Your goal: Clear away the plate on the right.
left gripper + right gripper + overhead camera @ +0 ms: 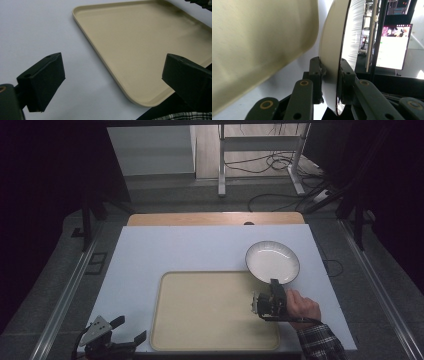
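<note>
The high view is fixed above the near edge of the table, facing forward and down on the beige tray, with floor and desk legs beyond. The left gripper view sits low by the tray's near left corner, looking close across the tray between its own jaws. The right gripper view rides at the tray's right edge, rolled sideways, very close to the white plate rim. All three views share the tray.
</note>
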The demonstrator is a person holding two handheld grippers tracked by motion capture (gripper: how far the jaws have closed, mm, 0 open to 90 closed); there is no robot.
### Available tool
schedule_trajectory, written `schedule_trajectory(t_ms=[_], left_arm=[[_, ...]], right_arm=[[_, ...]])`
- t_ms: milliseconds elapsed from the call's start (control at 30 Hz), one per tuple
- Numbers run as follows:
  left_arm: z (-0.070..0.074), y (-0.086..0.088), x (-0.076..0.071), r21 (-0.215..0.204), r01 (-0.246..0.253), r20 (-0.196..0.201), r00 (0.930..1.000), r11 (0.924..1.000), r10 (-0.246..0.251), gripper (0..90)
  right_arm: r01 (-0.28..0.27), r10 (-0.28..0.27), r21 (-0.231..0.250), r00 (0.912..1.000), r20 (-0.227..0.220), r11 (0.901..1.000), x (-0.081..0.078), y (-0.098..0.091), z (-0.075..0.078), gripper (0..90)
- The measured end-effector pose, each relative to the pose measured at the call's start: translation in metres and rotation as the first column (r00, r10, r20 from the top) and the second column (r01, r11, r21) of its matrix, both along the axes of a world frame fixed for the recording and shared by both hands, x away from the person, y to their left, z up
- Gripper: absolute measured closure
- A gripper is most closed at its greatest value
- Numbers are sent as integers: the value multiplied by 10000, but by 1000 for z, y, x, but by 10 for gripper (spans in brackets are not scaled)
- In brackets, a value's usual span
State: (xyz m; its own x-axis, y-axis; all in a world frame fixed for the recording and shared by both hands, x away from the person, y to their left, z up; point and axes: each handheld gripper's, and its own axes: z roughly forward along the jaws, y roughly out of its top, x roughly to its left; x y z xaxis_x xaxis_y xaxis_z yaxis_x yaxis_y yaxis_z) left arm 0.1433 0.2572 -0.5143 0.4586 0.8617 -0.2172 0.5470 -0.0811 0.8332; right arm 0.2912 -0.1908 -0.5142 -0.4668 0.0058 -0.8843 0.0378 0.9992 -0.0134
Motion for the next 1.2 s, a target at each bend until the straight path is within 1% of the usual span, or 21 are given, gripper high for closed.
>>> schedule_trajectory(t_ms=[33,133,200,267,367,400,433,500,533,567,600,633,667,767,800,867,900,967,1000,1100,1200], left_arm=[[0,0,0,-2,2,2,10000,10000,-2,42],[0,0,0,10,1,1,10000,10000,-1,42],[0,0,0,14,3,3,10000,10000,-3,42],[0,0,0,14,0,-1,10000,10000,0,42],[0,0,0,18,2,0,10000,10000,-2,42],[0,0,0,21,1,0,10000,10000,-1,42],[0,0,0,21,1,1,10000,10000,-1,42],[0,0,0,16,-3,1,10000,10000,3,42],[0,0,0,18,-1,-2,10000,10000,1,42],[0,0,0,15,-1,-3,10000,10000,1,42],[0,0,0,11,-3,-4,10000,10000,3,42],[0,0,0,13,-3,-4,10000,10000,3,42],[0,0,0,15,0,-4,10000,10000,0,42],[0,0,0,19,1,0,10000,10000,-1,42],[0,-1,0,20,1,0,10000,10000,-1,42],[0,-1,0,24,3,1,10000,10000,-3,42],[0,-1,0,24,3,1,10000,10000,-3,42],[0,0,0,16,-1,-1,10000,10000,1,42],[0,0,0,18,-1,-2,10000,10000,1,42],[0,-1,1,20,2,1,10000,10000,-2,42],[0,-1,1,22,1,0,10000,10000,-1,42]], right_arm=[[0,0,0,10000,0,10000,0,0,0,770],[-236,236,48,9997,24,9997,-9,4,2,770],[-278,277,84,9996,52,9996,-11,5,2,769],[-498,498,94,9988,25,9987,-17,9,2,769],[-616,615,157,9981,17,9980,-22,11,2,768],[-676,676,71,9977,5,9977,-23,12,3,768],[-770,770,68,9970,0,9970,-28,14,3,768],[-833,832,94,9965,27,9965,-29,15,3,768],[-754,753,-94,9971,-60,9971,-32,17,5,768],[-926,926,102,9957,49,9956,-33,17,4,768],[-948,949,75,9955,-37,9955,-35,18,4,768],[-818,819,-91,9966,44,9966,-39,20,6,768],[-1026,1026,42,9947,-84,9947,-39,20,5,767],[-1203,1203,102,9927,-5,9927,-45,24,5,767],[-1300,1300,98,9915,7,9915,-50,26,5,767],[-1346,1346,92,9909,-5,9909,-51,27,5,767],[-1558,1558,238,9878,-6,9875,-53,28,4,766],[-1288,1289,-134,9916,76,9916,-60,31,8,766],[-1666,1665,112,9860,48,9860,-62,33,7,766],[-1759,1759,109,9844,41,9843,-66,35,7,766],[-1928,1929,130,9812,-72,9811,-72,40,5,765]])
